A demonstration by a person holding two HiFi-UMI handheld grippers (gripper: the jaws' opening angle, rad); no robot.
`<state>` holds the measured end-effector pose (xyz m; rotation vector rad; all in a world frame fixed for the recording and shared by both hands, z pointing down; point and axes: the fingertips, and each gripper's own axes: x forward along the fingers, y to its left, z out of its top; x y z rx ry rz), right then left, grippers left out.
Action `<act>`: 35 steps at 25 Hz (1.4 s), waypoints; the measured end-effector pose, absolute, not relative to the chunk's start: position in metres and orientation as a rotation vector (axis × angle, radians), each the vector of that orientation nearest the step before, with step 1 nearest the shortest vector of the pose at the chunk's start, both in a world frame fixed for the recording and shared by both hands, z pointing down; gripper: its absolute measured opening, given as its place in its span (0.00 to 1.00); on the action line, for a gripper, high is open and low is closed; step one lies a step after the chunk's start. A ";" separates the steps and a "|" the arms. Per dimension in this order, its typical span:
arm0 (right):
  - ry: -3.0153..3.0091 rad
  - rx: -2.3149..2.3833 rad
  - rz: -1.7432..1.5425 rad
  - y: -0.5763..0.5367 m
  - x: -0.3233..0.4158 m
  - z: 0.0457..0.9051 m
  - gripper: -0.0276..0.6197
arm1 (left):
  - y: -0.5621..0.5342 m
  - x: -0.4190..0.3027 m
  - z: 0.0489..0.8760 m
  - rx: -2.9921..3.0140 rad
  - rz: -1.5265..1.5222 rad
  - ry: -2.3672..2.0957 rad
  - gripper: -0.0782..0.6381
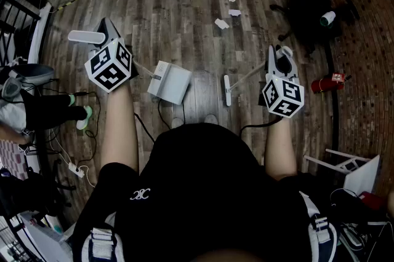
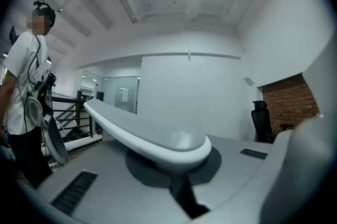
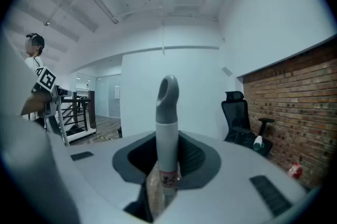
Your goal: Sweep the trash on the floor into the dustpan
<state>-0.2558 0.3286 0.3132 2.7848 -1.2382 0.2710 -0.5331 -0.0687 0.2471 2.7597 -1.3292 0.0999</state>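
White dustpan (image 1: 170, 83) gripped by left gripper (image 1: 105, 32) | right gripper (image 1: 282, 53) clamps broom (image 1: 226, 90) | paper scraps (image 1: 221, 23) on floor (image 1: 178, 15), apart from dustpan

The floor (image 1: 184, 15) was grainy, matt wood plank, with rough red brick (image 1: 363, 51) at three o'clock. White paper scraps (image 1: 221, 23) lay at one o'clock of the smooth pale plastic dustpan (image 1: 170, 82). Its dustpan handle (image 2: 142, 133) had a faint gloss. The broom handle (image 3: 167, 128) looked like matt grey plastic.

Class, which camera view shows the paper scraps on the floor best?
The head view: the paper scraps lie in plain sight beyond the dustpan. Both gripper views look upward and show none.
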 end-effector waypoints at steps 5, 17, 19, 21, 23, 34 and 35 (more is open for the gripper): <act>-1.270 2.789 0.270 0.328 -0.242 0.312 0.18 | -0.070 -0.523 0.246 2.731 0.099 -1.363 0.10; -1.332 2.792 0.303 0.348 -0.186 0.323 0.18 | -0.040 -0.440 0.257 2.759 0.165 -1.309 0.10; -1.345 2.779 0.313 0.352 -0.177 0.324 0.18 | -0.034 -0.423 0.256 2.766 0.163 -1.294 0.10; -1.340 2.777 0.318 0.356 -0.166 0.323 0.18 | -0.029 -0.405 0.252 2.776 0.153 -1.271 0.10; -1.319 2.780 0.322 0.361 -0.156 0.321 0.18 | -0.028 -0.388 0.250 2.778 0.137 -1.249 0.10; -1.122 2.827 0.362 0.383 -0.088 0.327 0.18 | -0.059 -0.287 0.256 2.757 0.054 -1.143 0.10; -1.104 2.831 0.363 0.381 -0.078 0.328 0.18 | -0.064 -0.274 0.258 2.758 0.048 -1.130 0.10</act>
